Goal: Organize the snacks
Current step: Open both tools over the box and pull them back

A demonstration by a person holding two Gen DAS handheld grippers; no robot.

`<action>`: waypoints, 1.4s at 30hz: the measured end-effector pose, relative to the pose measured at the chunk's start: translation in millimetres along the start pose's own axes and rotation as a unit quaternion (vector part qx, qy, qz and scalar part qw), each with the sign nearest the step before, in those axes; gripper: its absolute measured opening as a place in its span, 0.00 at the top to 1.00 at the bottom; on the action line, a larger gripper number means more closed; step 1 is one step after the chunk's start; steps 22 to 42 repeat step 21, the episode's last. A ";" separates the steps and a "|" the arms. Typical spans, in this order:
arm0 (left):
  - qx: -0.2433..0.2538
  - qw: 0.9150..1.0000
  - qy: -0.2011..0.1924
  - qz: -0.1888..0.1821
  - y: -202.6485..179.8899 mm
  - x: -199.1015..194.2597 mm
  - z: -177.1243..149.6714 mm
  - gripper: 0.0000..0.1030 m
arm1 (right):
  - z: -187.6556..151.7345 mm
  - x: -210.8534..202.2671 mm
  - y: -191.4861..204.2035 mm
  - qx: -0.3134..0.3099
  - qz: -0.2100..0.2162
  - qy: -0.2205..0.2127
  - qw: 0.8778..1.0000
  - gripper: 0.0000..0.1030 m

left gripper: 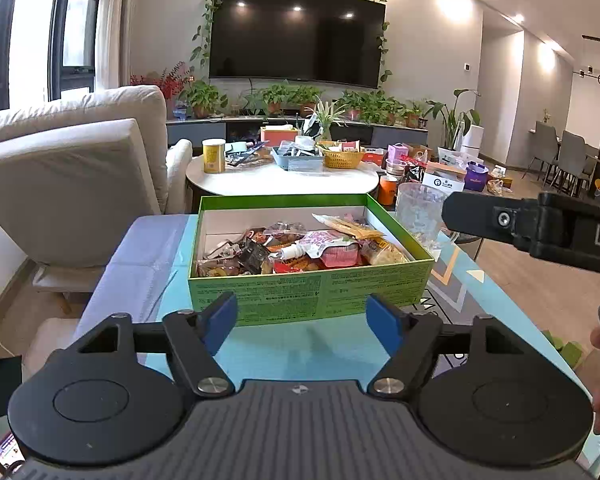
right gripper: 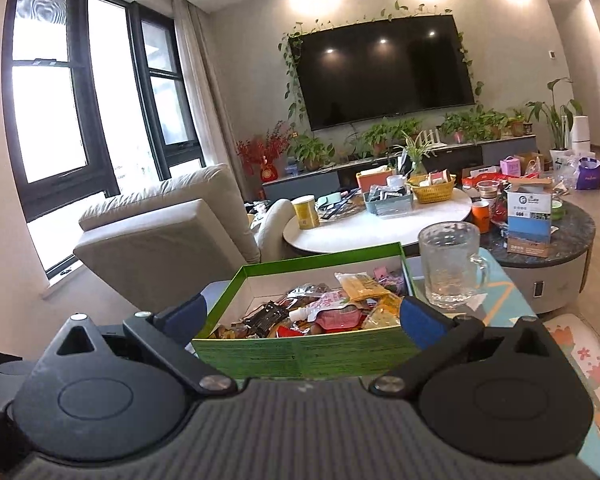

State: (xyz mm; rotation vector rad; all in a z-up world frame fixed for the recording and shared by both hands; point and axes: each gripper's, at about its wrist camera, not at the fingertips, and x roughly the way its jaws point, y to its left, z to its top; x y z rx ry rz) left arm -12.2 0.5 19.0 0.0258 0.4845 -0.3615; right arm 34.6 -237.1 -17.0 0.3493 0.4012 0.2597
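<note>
Holding mixed snack packets (left gripper: pixel 300 250), green box (left gripper: pixel 312 292) beside empty glass mug (right gripper: pixel 450 266).

Each black claw (left gripper: pixel 302 322) carries blue pads (left gripper: pixel 222 318), silver screws and a ribbed grey body.

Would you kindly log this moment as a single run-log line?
left tongs: open, empty | right tongs: shut around green cardboard snack box | clear glass mug: right of box
</note>
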 end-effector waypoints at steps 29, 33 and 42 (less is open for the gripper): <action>0.010 1.000 0.008 0.014 -7.3 -2.0 -8.1 0.31 | -17.3 -7.6 -9.3 0.014 -0.007 0.012 1.000 0.48; 0.010 1.000 0.008 0.014 -7.3 -2.0 -8.1 0.31 | -17.3 -7.6 -9.3 0.014 -0.007 0.012 1.000 0.48; 0.010 1.000 0.008 0.014 -7.3 -2.0 -8.1 0.31 | -17.3 -7.6 -9.3 0.014 -0.007 0.012 1.000 0.48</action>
